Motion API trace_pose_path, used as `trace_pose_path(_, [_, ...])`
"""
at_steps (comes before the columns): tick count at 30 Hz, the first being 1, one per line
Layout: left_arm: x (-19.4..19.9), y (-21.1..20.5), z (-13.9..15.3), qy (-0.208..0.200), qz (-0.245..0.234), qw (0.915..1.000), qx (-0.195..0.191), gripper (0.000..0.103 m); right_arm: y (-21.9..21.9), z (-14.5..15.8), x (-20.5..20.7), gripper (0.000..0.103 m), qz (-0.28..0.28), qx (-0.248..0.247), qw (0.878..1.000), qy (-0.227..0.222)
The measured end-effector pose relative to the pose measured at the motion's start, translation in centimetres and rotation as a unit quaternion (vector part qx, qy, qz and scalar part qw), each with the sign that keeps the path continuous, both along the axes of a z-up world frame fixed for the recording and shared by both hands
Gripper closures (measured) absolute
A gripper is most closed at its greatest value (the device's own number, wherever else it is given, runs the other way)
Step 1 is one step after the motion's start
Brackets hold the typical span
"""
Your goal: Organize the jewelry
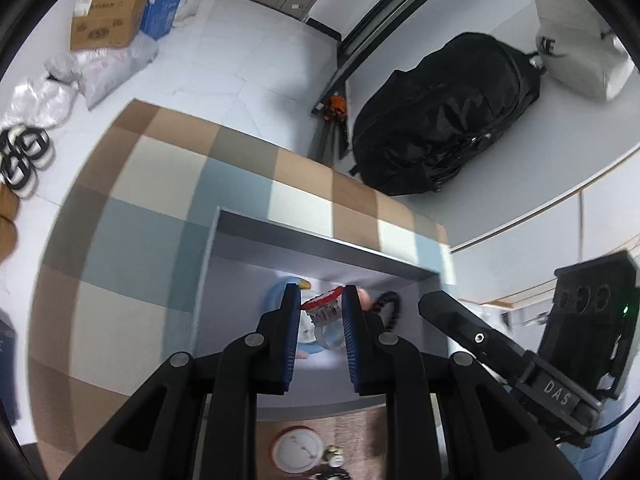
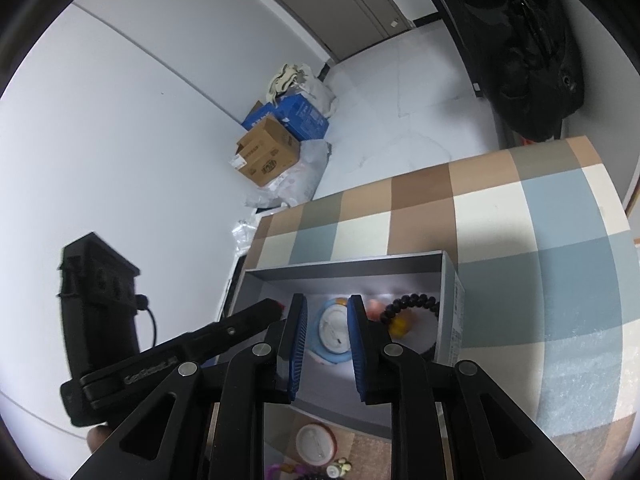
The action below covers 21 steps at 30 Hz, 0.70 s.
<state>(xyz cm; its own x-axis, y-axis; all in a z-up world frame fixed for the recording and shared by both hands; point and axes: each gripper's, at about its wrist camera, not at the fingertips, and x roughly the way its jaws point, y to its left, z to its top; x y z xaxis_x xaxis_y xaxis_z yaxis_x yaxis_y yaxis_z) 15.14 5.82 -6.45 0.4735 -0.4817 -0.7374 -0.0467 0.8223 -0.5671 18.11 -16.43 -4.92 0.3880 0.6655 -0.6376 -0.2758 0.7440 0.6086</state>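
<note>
A bench (image 1: 132,216) with a checked cover is seen, and on it an open grey box (image 1: 320,240) is set. Inside the box a blue-rimmed disc (image 2: 334,330) lies at the middle, with a black bead bracelet (image 2: 412,304) to its right. Over the box the left gripper (image 1: 320,314) is held nearly closed on a clear ring (image 1: 326,320) with a red top. The right gripper (image 2: 328,328) is held slightly parted above the disc, with nothing clamped.
</note>
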Motion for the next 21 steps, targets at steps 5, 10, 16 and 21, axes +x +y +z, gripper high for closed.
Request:
trace_pose_path(5, [-0.2, 0.5, 0.6, 0.0, 0.006, 0.9996, -0.027, 0.058, -1.0, 1.1, -0.4, 0.069, -0.009, 0.0, 0.999, -0.031])
trace_pose_path(10, [-1.0, 0.4, 1.7, -0.024, 0.01, 0.9992, -0.029, 0.043, -2.3, 2.0, -1.1, 0.029, -0.033, 0.008, 0.998, -0.056])
trace_pose_path(16, [-2.0, 0.1, 2.2, -0.033, 0.003, 0.9994, -0.01, 0.043, -2.4, 2.3, -2.1, 0.02, -0.024, -0.004, 0.998, -0.061])
trace_pose_path(21, [-3.1, -0.5, 2.7, -0.044, 0.002, 0.9986, 0.028, 0.042, -2.5, 2.8, -3.3, 0.009, -0.018, -0.017, 0.997, -0.079])
